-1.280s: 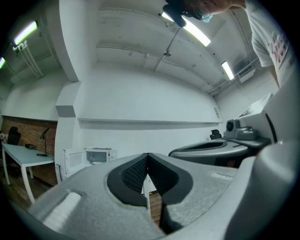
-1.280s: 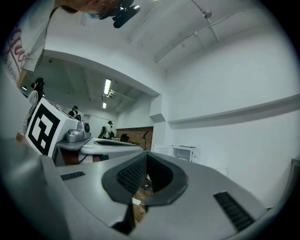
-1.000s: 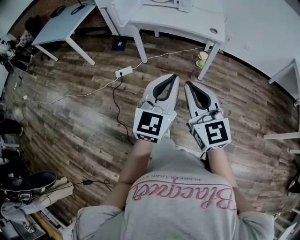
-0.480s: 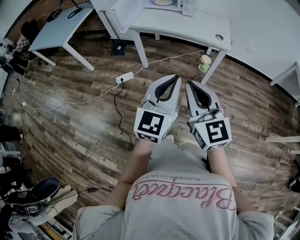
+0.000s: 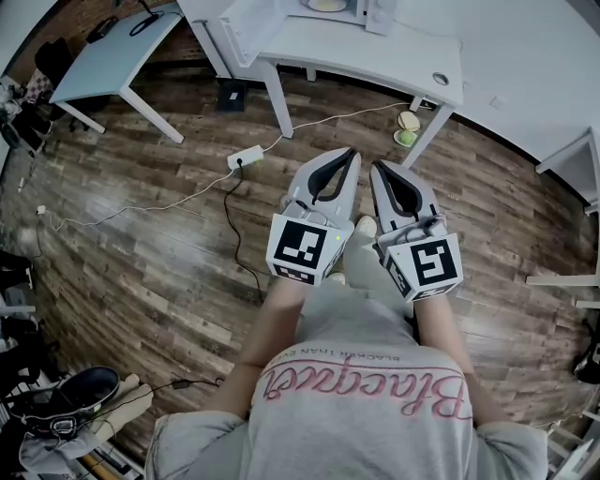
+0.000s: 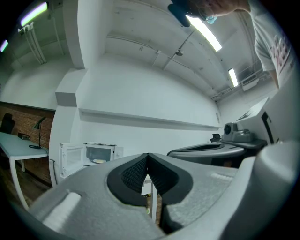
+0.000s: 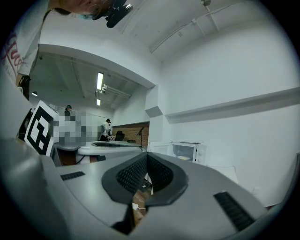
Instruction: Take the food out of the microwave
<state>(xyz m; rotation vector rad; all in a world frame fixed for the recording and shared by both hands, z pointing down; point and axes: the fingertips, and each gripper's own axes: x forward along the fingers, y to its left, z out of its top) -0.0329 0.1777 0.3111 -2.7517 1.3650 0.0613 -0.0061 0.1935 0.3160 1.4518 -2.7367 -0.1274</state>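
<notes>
The white microwave [image 5: 342, 9] stands on a white table [image 5: 394, 56] at the top edge of the head view, its door [image 5: 246, 23] swung open to the left. A pale plate of food [image 5: 324, 5] lies inside; the left gripper view shows the food [image 6: 99, 161] through the open front, and the right gripper view shows the food [image 7: 183, 158] small and far off. My left gripper [image 5: 351, 153] and right gripper [image 5: 376, 168] are held side by side over the wooden floor, well short of the table. Both point level at it, shut and with nothing in them.
A power strip [image 5: 246, 156] with trailing cables lies on the floor ahead to the left. A grey-blue desk [image 5: 112, 56] stands at upper left. Small green and yellow items [image 5: 405, 127] sit by the table leg. Shoes and clutter [image 5: 66, 398] lie at lower left.
Both grippers have come forward together toward the white table, so the table and microwave show nearer in the head view. The jaws stayed shut.
</notes>
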